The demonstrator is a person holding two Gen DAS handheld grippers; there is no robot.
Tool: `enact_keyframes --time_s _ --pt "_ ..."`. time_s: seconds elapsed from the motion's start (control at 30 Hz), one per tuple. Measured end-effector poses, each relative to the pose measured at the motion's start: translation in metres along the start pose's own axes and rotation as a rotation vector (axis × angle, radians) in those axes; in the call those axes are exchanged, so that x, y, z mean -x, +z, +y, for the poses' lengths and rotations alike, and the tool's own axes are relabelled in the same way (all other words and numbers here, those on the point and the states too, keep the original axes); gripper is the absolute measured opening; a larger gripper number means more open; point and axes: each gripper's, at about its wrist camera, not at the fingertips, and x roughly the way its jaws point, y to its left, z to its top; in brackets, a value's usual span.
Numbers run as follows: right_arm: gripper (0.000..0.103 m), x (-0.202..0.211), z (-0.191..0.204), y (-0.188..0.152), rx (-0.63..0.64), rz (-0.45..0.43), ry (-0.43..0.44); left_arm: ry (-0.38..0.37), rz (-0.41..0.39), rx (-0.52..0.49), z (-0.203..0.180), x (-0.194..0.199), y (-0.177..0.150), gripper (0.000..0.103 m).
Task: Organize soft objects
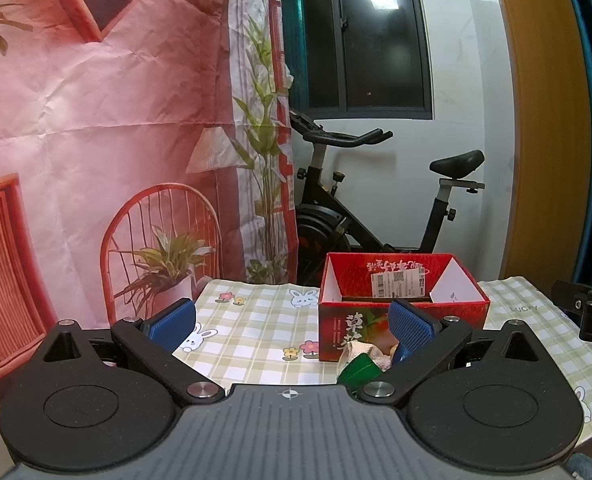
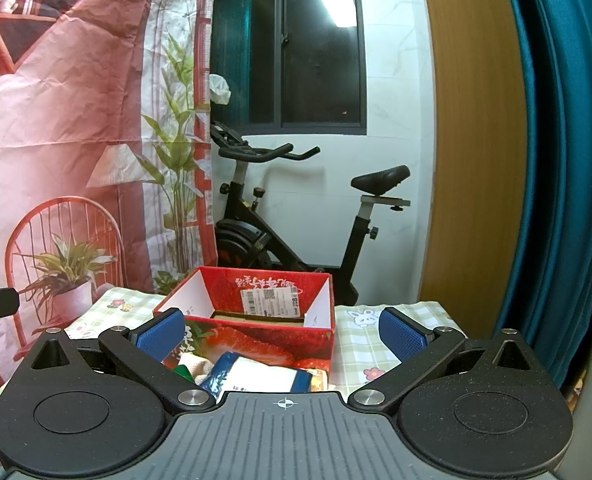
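Note:
An open red cardboard box (image 1: pixel 404 312) (image 2: pixel 256 328) printed with strawberries stands on the checked tablecloth (image 1: pixel 252 332) (image 2: pixel 376 352). In front of it lies a heap of soft packets: a green one (image 1: pixel 360 368), a crumpled pale one (image 1: pixel 356 350), and a blue-and-white packet (image 2: pixel 252 374) in the right wrist view. My left gripper (image 1: pixel 292 320) is open, hovering left of the heap with nothing between its blue pads. My right gripper (image 2: pixel 282 330) is open too, spread wide just above the packets, pads clear of them.
A pink printed backdrop (image 1: pixel 96 140) hangs behind the table on the left. An exercise bike (image 1: pixel 376 208) (image 2: pixel 296 220) stands beyond the table by a white wall and dark window. A wooden panel (image 2: pixel 472 140) and teal curtain (image 2: pixel 568 160) are on the right.

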Motion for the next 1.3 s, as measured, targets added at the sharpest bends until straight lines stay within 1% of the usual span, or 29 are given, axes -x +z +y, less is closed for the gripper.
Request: enact_keyframes --time_s 0.77,1.3 --pt "0.103 -0.0019 0.0003 0.0003 0.0 0.001 -0.001 0.0 0.007 -0.001 -0.0014 0.0005 -0.0007 0.103" --pt "0.103 -0.0035 0.0004 0.0001 -0.001 0.002 -0.001 -0.008 0.025 -0.003 -0.0034 0.0003 -0.0038 0.103"
